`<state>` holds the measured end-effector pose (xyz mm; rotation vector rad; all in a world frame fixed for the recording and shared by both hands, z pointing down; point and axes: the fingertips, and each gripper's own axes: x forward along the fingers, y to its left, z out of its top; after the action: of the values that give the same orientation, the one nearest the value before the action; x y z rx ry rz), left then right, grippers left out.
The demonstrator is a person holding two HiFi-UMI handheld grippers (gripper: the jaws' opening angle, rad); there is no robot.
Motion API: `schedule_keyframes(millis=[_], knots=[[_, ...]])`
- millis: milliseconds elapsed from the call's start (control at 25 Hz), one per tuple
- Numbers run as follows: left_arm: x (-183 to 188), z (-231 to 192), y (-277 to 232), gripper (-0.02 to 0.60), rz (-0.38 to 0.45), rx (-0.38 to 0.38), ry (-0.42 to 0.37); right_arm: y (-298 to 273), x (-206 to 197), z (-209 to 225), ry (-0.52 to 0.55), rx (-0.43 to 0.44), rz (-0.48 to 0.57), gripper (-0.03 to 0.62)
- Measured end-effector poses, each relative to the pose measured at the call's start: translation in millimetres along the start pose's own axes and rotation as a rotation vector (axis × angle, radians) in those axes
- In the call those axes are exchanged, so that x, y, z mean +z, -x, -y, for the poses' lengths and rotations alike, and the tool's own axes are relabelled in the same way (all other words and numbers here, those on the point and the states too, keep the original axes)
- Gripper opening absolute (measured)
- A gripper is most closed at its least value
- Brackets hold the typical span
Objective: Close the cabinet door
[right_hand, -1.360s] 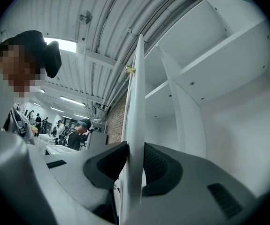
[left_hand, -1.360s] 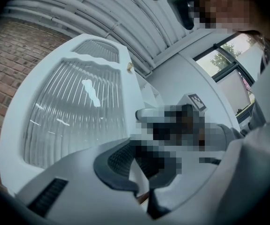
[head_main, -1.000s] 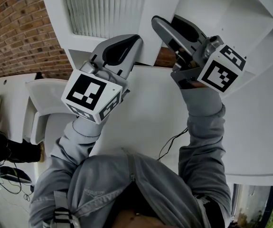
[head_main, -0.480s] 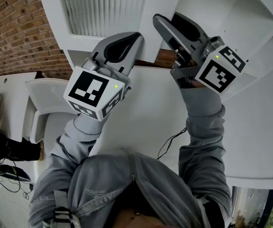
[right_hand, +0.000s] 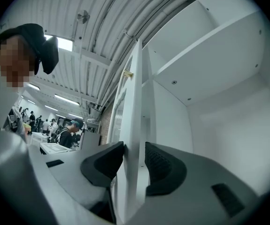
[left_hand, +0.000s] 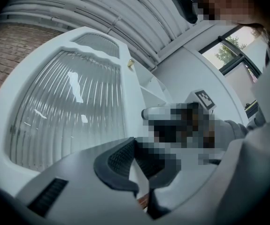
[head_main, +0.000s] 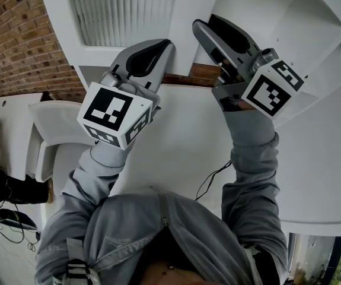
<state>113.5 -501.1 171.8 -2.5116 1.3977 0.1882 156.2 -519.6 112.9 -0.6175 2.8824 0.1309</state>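
The white cabinet door [head_main: 123, 10] with ribbed glass [left_hand: 69, 111] stands open, and the right gripper view shows it edge-on [right_hand: 132, 125]. My right gripper [head_main: 206, 22] straddles that edge [right_hand: 134, 161]. Its jaws have just been opening: the left pad [right_hand: 107, 164] lies against the door and the right pad [right_hand: 159, 165] stands a little off it. My left gripper [head_main: 169, 43] rests its tips on the door's lower frame corner. Its jaws [left_hand: 142, 168] sit close together with a white strip between them, partly hidden by a mosaic patch.
The open cabinet with white shelves [right_hand: 210, 46] is to the right of the door [head_main: 289, 5]. A brick wall [head_main: 16, 34] lies to the left, with a white desk [head_main: 16, 117] below it. A cable [head_main: 214, 180] hangs by my sleeve. People stand far back [right_hand: 69, 130].
The right gripper's jaws stand a little wider round the door's edge. Both grippers keep their places on the door, which has shifted only slightly in view.
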Motion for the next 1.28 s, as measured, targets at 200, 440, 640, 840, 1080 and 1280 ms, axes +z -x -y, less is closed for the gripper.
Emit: schedule_keyframes(millis=[200, 440, 640, 840, 1080, 1280], knots=[[-3, -1, -5, 0.006, -0.001, 0.004, -0.004, 1, -2, 8, -0.006, -0.012, 0.011, 0.167], [-4, -4, -11, 0.006, -0.001, 0.01, -0.002, -1, -4, 18, -0.014, -0.023, 0.022, 0.187], [-6, -7, -16, 0.006, -0.007, 0.013, -0.005, -4, -5, 26, -0.022, -0.022, 0.033, 0.196], [-8, -13, -20, 0.006, -0.009, 0.018, -0.005, -9, -7, 33, -0.033, -0.027, 0.043, 0.201], [-8, -12, -23, 0.006, -0.007, 0.018, -0.004, -8, -7, 37, -0.038, -0.033, 0.052, 0.212], [-5, -6, -24, 0.006, -0.006, 0.017, -0.007, -1, -3, 36, -0.016, -0.062, 0.059, 0.212]])
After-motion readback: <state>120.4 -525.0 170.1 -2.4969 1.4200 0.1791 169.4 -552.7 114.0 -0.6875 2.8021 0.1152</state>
